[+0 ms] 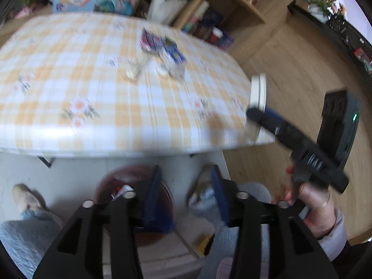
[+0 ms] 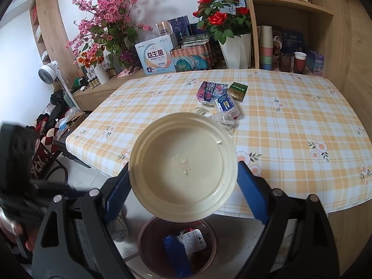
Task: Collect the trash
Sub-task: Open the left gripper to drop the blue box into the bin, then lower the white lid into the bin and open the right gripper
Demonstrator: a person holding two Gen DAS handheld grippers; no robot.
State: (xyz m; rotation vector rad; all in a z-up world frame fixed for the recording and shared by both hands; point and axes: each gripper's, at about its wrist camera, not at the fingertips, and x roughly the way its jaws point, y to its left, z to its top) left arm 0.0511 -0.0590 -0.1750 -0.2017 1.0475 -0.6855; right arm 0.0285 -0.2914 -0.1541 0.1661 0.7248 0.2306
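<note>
Trash, first lot, left wrist view: a blurred cluster of wrappers [image 1: 160, 51] on the checked yellow-and-white tablecloth [image 1: 69, 76], purple, blue and white, their print unreadable. Below the table edge stands a dark red bin [image 1: 104, 186] on the pale floor, with a white scrap inside. The left gripper [image 1: 186, 197] hangs above that bin, its blue pads apart and nothing pressed between them; a crumpled pale wrapper [image 1: 202, 193] shows just beside the right-hand pad, contact unclear through blur. At the right edge a hand [image 1: 313, 209] holds the right gripper [image 1: 255, 114], which carries a cream lid [image 1: 258, 93] seen edge-on over the table's corner.

Right wrist view: cream round plastic lid [image 2: 183, 167], shallow, rimmed, with a small smear at centre, clamped at its two sides by the right gripper's blue pads [image 2: 251, 195]. It sits between table edge and the dark red bin [image 2: 148, 239], directly above the bin's rim. The bin holds a blue wrapper [image 2: 174, 253] and a white labelled packet [image 2: 193, 241]. On the table further back lie a purple-pink packet [image 2: 209, 90], a green-gold packet [image 2: 237, 90], a blue-and-white carton [image 2: 226, 107] and clear plastic scraps [image 2: 223, 118]. A light blue box [image 2: 154, 55] behind reads 益生菌.
</note>
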